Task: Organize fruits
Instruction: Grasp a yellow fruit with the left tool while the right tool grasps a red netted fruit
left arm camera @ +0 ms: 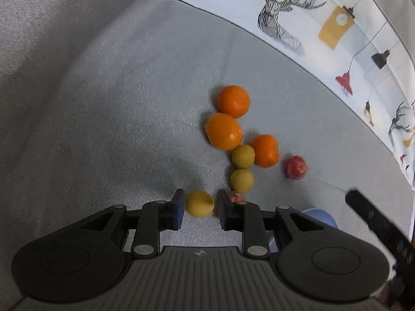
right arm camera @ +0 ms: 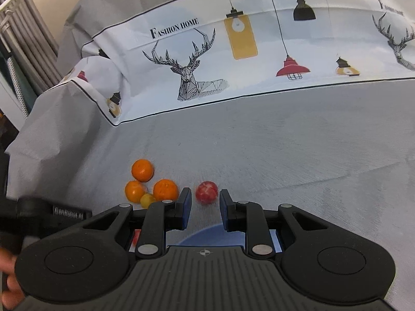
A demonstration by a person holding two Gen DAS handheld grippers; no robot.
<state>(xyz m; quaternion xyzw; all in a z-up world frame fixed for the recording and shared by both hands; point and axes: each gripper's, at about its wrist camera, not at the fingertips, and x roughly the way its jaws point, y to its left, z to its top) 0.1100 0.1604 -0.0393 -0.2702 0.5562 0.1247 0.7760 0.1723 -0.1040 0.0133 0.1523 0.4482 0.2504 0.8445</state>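
While jaws gape, yellow fruit [left arm camera: 199, 204] between left hand-held gripper [left arm camera: 199, 207]

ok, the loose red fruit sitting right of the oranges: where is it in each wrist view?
Left wrist: red fruit at right of centre, just right of the orange cluster, apart from it.
Right wrist: red fruit low centre, beyond the gap between the tool's fingers.
Shared landmark: the nearest orange, directly left of it in both.

Left wrist camera looks steeply down, close over the fruit [left arm camera: 234, 134] on grey cloth [left arm camera: 116, 108]. Right wrist camera looks forward at a shallower slant. Both show the oranges [right arm camera: 142, 170].
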